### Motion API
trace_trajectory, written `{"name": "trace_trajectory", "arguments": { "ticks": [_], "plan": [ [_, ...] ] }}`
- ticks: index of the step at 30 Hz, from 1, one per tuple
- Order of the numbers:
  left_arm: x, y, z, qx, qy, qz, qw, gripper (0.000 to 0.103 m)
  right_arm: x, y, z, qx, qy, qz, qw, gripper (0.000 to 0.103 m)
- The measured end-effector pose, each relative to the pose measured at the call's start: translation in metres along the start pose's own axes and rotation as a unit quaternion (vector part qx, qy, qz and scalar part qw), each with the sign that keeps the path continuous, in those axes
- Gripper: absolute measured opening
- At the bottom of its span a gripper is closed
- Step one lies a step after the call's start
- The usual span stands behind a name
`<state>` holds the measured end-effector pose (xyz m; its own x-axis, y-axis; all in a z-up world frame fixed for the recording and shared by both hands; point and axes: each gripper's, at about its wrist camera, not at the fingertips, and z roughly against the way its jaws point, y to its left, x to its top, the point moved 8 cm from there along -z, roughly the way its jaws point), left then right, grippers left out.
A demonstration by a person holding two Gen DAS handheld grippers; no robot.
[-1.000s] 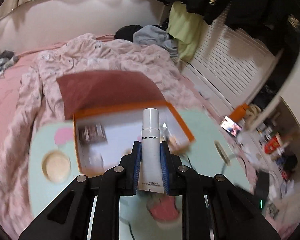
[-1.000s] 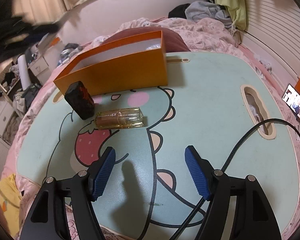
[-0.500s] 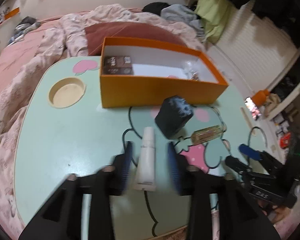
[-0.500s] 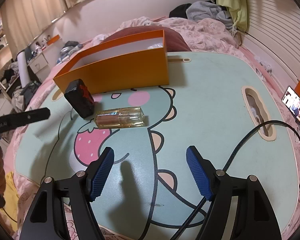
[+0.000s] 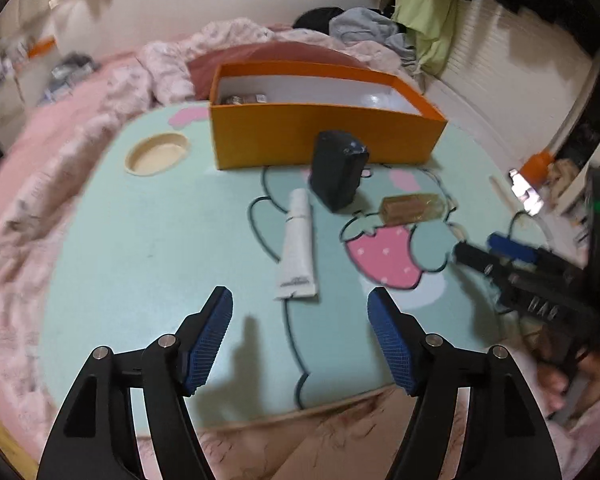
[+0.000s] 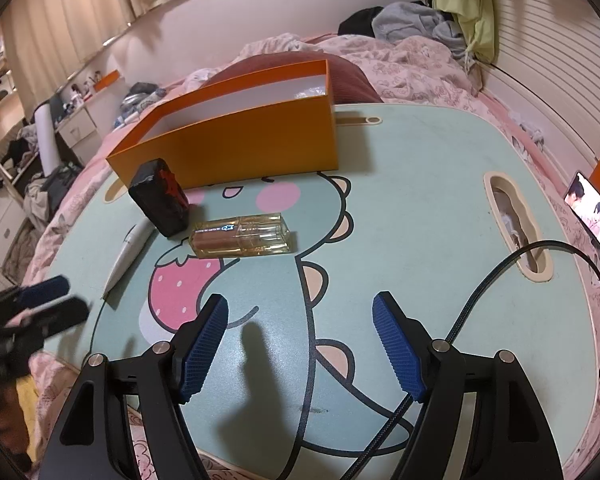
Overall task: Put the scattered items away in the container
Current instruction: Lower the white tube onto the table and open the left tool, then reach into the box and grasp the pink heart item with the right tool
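Orange box [image 6: 240,140], perfume bottle [image 6: 242,236], gripper [image 6: 300,344] agape

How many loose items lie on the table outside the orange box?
3: a white tube left of the strawberry print, a black case standing before the box, and an amber bottle lying right of the case. Others could hide behind the box.

Box contents [image 5: 244,99] blurred, mostly hidden

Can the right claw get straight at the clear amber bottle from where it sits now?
Probably yes. The right claw is open and empty, and the amber bottle lies flat on the table just ahead of it, nothing between them. The black box stands close to the bottle's left end, so approach squarely.
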<state>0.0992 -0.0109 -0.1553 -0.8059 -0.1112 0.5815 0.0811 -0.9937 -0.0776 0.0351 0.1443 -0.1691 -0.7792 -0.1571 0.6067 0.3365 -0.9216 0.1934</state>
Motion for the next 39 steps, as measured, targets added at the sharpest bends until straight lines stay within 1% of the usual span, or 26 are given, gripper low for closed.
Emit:
{"name": "trace_trajectory", "arguments": {
  "ticks": [2, 3, 4, 5, 7, 9, 11, 12, 14, 18, 20, 21, 22, 24, 26, 27, 29, 30, 31, 32, 33, 34, 35, 36, 37, 39],
  "plan": [
    [-0.008, 0.004, -0.002, 0.054, -0.001, -0.014, 0.9984, 0.071, 0.0, 0.0, 0.0, -0.001, 0.001, 0.001, 1.0, 0.075],
    [-0.011, 0.006, -0.006, 0.073, 0.006, -0.02, 0.9971, 0.071, 0.0, 0.0, 0.0, -0.001, 0.0, 0.001, 1.0, 0.075],
    [-0.014, 0.007, -0.012, 0.086, 0.015, -0.025, 0.9958, 0.071, 0.0, 0.0, 0.0, -0.002, 0.001, 0.002, 1.0, 0.075],
    [-0.017, 0.008, -0.017, 0.091, 0.024, -0.027, 0.9952, 0.071, 0.0, 0.0, 0.0, -0.002, 0.001, 0.002, 1.0, 0.076],
    [-0.017, 0.008, -0.021, 0.071, 0.023, -0.015, 0.9971, 0.072, 0.0, 0.0, -0.001, -0.004, 0.002, 0.003, 1.0, 0.076],
    [-0.017, 0.01, -0.023, 0.069, 0.02, -0.007, 0.9974, 0.08, 0.0, 0.0, -0.003, -0.009, 0.003, 0.006, 1.0, 0.076],
    [-0.015, 0.016, -0.028, 0.07, 0.015, 0.006, 0.9974, 0.1, 0.0, 0.001, -0.004, -0.015, 0.005, 0.011, 1.0, 0.076],
    [-0.016, 0.018, -0.032, 0.059, 0.019, 0.018, 0.9979, 0.103, 0.0, 0.001, -0.004, -0.017, 0.005, 0.013, 1.0, 0.076],
    [-0.014, 0.021, -0.035, 0.053, 0.01, 0.024, 0.9983, 0.103, 0.001, 0.001, -0.004, -0.019, 0.005, 0.014, 1.0, 0.076],
    [-0.01, 0.021, -0.037, 0.051, 0.004, 0.019, 0.9985, 0.103, 0.001, 0.001, -0.004, -0.017, 0.005, 0.014, 1.0, 0.076],
    [-0.009, 0.021, -0.038, 0.049, 0.001, 0.019, 0.9986, 0.103, 0.005, 0.0, -0.001, -0.006, 0.004, 0.011, 1.0, 0.065],
    [-0.01, 0.021, -0.038, 0.049, 0.001, 0.019, 0.9986, 0.103, 0.009, -0.001, 0.002, -0.007, -0.001, 0.012, 1.0, 0.056],
    [-0.01, 0.021, -0.038, 0.049, -0.001, 0.019, 0.9986, 0.103, 0.017, -0.001, 0.008, -0.01, -0.009, 0.015, 1.0, 0.054],
    [-0.011, 0.02, -0.037, 0.049, -0.003, 0.019, 0.9986, 0.103, 0.043, 0.004, 0.023, -0.007, -0.033, 0.027, 0.999, 0.054],
    [-0.012, 0.02, -0.036, 0.048, -0.003, 0.019, 0.9986, 0.103, 0.083, 0.017, 0.04, 0.01, -0.052, 0.046, 0.998, 0.054],
    [-0.011, 0.019, -0.036, 0.049, -0.003, 0.019, 0.9986, 0.103, 0.1, 0.025, 0.041, 0.018, -0.045, 0.06, 0.997, 0.054],
    [-0.011, 0.019, -0.037, 0.049, -0.003, 0.02, 0.9986, 0.103, 0.136, 0.046, 0.026, 0.033, 0.01, 0.091, 0.995, 0.054],
    [-0.011, 0.019, -0.037, 0.049, -0.003, 0.02, 0.9986, 0.103, 0.147, 0.053, 0.012, 0.041, 0.043, 0.094, 0.994, 0.054],
    [-0.01, 0.019, -0.037, 0.049, -0.004, 0.02, 0.9986, 0.103, 0.156, 0.059, -0.007, 0.05, 0.086, 0.092, 0.991, 0.054],
    [-0.011, 0.019, -0.037, 0.049, -0.004, 0.02, 0.9986, 0.103, 0.163, 0.064, -0.033, 0.061, 0.141, 0.082, 0.985, 0.054],
    [-0.011, 0.019, -0.037, 0.049, -0.004, 0.02, 0.9986, 0.103, 0.166, 0.065, -0.056, 0.063, 0.184, 0.067, 0.979, 0.054],
    [-0.01, 0.019, -0.036, 0.048, -0.005, 0.02, 0.9986, 0.103, 0.167, 0.064, -0.073, 0.056, 0.211, 0.056, 0.974, 0.053],
    [-0.01, 0.019, -0.036, 0.048, -0.005, 0.02, 0.9986, 0.103, 0.166, 0.062, -0.09, 0.041, 0.235, 0.046, 0.97, 0.053],
    [-0.011, 0.02, -0.036, 0.048, -0.006, 0.02, 0.9986, 0.103, 0.165, 0.06, -0.103, 0.026, 0.25, 0.042, 0.967, 0.05],
    [-0.011, 0.02, -0.036, 0.047, -0.006, 0.019, 0.9987, 0.103, 0.164, 0.061, -0.111, 0.019, 0.258, 0.041, 0.965, 0.046],
    [-0.011, 0.02, -0.036, 0.046, -0.007, 0.02, 0.9987, 0.103, 0.159, 0.062, -0.125, 0.0, 0.277, 0.048, 0.96, 0.045]
  ]
}}
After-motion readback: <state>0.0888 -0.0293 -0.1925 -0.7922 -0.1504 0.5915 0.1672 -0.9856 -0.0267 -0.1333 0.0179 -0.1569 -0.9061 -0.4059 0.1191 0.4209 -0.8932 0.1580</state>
